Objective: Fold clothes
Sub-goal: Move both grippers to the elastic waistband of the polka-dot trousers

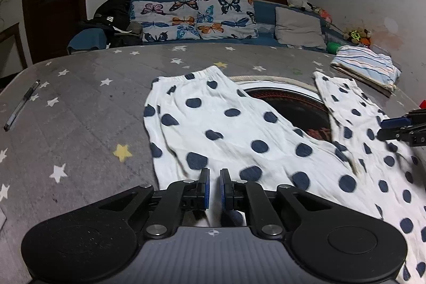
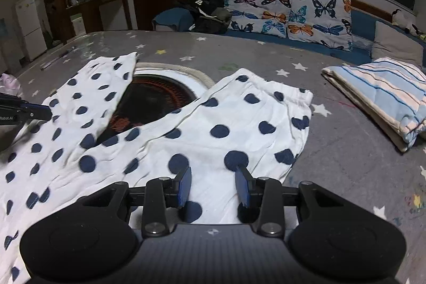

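Note:
White pants with dark blue dots (image 1: 226, 124) lie flat on the grey star-print table cover (image 1: 80, 111), their two legs spread away from me in a V. My left gripper (image 1: 214, 175) sits at the near edge of the left leg. Its pads are almost together, white cloth fills the narrow slit between them, and more cloth shows under the fingers. My right gripper (image 2: 214, 172) hovers low over the near part of the right leg (image 2: 239, 129), pads well apart with only flat cloth below. Each gripper also shows in the other's view: the right gripper (image 1: 383, 128) and the left gripper (image 2: 49, 111).
A round dark heater opening (image 1: 290, 108) shows between the pant legs. A folded striped cloth (image 2: 386, 95) lies at the table's right. A pen (image 1: 21, 105) lies far left. Behind the table runs a sofa with butterfly cushions (image 1: 197, 17) and a dark clothes pile (image 2: 210, 7).

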Demonstrator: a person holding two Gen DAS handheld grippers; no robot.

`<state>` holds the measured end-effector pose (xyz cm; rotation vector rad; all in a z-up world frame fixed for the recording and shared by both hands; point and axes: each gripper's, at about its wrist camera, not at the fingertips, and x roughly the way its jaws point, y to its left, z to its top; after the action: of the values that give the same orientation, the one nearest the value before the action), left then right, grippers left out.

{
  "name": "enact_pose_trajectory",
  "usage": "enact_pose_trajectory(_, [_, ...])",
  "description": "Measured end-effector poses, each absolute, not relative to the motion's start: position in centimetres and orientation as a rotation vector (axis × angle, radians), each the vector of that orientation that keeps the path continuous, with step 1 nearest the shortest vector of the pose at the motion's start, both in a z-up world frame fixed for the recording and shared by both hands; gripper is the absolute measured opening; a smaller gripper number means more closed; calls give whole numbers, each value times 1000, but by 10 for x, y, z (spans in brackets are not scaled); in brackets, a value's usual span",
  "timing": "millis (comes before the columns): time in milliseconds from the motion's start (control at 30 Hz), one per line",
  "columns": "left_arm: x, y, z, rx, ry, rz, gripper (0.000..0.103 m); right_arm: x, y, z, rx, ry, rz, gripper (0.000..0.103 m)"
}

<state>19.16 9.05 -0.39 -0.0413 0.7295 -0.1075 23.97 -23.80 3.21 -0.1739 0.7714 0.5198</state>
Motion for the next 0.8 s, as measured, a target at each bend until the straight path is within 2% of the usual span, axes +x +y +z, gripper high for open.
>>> enact_pose_trajectory(167, [210, 91, -3, -22, 734, -98, 14, 253, -242, 35, -162, 761, 510, 37])
enact_pose_trajectory(533, [271, 92, -4, 9, 746, -86, 16, 299, -234, 29, -197, 775, 496, 40])
enact_pose_trajectory(667, [292, 100, -3, -9, 736, -57, 25, 318, -232, 28, -189, 771, 488, 40])
enact_pose_trajectory(800, [310, 109, -4, -25, 733, -28, 25, 336, -232, 27, -180, 768, 480, 42])
